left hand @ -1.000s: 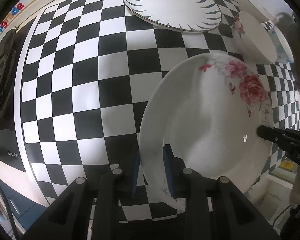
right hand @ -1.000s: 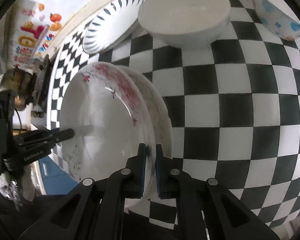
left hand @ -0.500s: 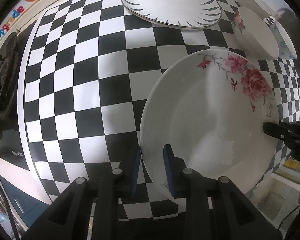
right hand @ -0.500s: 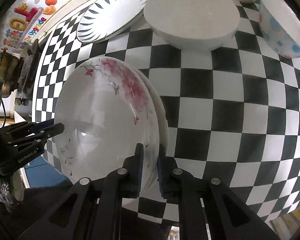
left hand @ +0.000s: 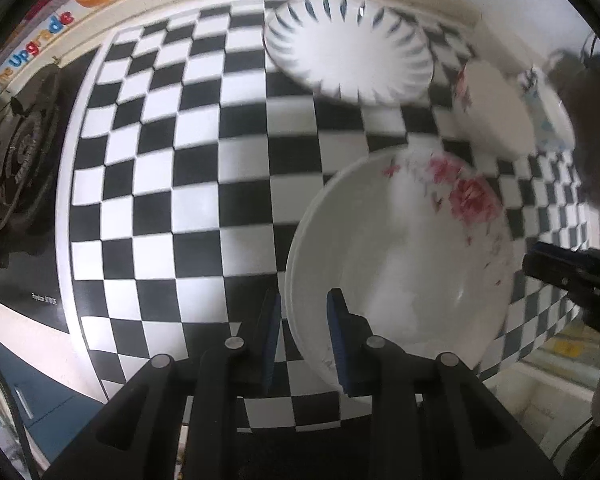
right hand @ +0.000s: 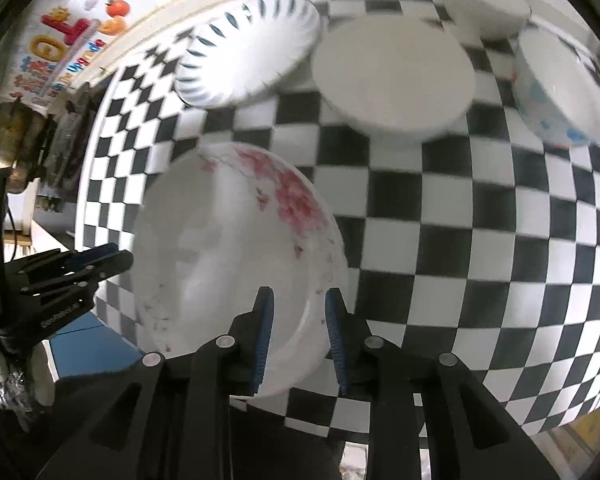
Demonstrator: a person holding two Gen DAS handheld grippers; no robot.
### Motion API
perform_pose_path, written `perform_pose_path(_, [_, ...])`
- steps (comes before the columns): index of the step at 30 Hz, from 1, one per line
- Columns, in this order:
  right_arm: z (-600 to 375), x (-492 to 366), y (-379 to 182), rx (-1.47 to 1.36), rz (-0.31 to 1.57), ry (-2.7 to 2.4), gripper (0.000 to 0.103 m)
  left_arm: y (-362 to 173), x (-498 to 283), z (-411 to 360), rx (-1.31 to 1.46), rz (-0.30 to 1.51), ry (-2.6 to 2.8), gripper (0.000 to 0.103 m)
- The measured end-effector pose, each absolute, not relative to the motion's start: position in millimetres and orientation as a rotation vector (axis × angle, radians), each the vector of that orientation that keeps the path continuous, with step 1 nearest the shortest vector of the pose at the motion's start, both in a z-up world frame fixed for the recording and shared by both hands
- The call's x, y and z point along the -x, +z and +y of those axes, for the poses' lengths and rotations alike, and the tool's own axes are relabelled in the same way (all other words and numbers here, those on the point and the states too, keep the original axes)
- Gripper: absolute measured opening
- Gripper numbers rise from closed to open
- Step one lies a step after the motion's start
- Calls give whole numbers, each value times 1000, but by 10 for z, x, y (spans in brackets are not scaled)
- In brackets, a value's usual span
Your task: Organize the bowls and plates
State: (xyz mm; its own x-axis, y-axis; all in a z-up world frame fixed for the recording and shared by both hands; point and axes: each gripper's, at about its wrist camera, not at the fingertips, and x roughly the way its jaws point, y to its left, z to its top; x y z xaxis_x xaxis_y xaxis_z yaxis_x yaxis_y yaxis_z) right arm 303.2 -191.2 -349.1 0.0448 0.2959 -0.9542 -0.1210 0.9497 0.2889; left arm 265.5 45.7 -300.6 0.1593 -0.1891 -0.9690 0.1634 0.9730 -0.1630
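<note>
A white plate with red flowers (left hand: 404, 264) lies on the checkered counter; it also shows in the right wrist view (right hand: 228, 256), stacked on a second white plate. My left gripper (left hand: 303, 332) is open, its pads on either side of the plate's near rim. My right gripper (right hand: 298, 334) is open with its pads straddling the opposite rim. A blue-leaf plate (left hand: 348, 48) lies at the back. An upturned white bowl (right hand: 394, 76), a blue-dotted bowl (right hand: 556, 88) and another white bowl (right hand: 484, 4) stand nearby.
A gas stove burner (left hand: 18, 160) sits left of the checkered counter (left hand: 172, 184). A wall with colourful stickers (right hand: 64, 40) runs along the back. The counter's front edge drops off beside the flowered plates.
Both grippers have opened; the right was clamped on the flowered plate's rim a second ago. The plate has come down to rest on the plate under it. Both cameras have pulled back slightly.
</note>
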Motion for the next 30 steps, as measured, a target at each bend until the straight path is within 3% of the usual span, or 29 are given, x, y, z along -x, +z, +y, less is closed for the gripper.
perform_pose_path(2, [-1898, -3095, -3328, -152, 1465, 343, 30, -2856, -2698, 515, 51, 1360, -251, 22])
perform_pose_path(5, [-1891, -3245, -3067, -193, 1417, 384, 39, -2600, -2874, 648, 109, 1321, -256, 22])
perform_pose_path(13, [-1900, -4048, -2748, -237, 1361, 404, 40, -2364, -3684, 902, 183, 1272, -202, 26])
perform_pose_path(30, [-1859, -5685, -3913, -202, 1598, 317, 40, -3318, -4918, 784, 277, 1530, -189, 26])
